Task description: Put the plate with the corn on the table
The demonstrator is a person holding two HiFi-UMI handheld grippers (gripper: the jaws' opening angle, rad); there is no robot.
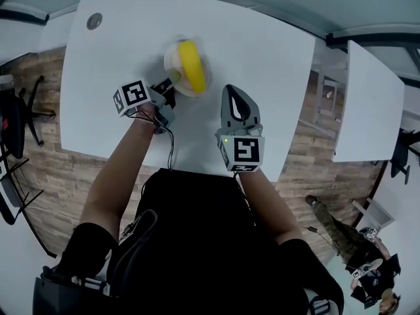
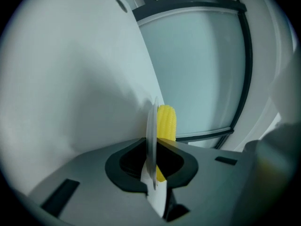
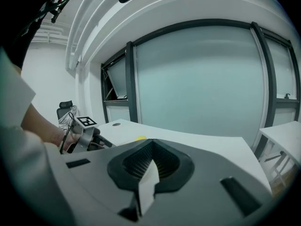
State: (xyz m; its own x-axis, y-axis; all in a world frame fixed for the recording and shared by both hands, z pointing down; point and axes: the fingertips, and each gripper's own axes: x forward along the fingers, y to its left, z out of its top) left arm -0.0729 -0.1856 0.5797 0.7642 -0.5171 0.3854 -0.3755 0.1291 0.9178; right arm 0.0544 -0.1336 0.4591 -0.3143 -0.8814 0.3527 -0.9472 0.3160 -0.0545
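Left gripper view, jaws clamp plate

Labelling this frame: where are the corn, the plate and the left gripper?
corn [image 1: 189, 64]: head view, middle of the cob.
plate [image 2: 151, 131]: left gripper view, edge-on rim.
left gripper [image 1: 170, 82]: head view, between its fingertips.

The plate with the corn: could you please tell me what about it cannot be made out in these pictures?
Head view: whether the plate touches the table or hangs above it; the steep downward angle and blur hide any gap.
Left gripper view: the plate's face; it shows only edge-on in the left gripper.
Right gripper view: the plate; the right gripper itself hides all but a yellow sliver of corn.
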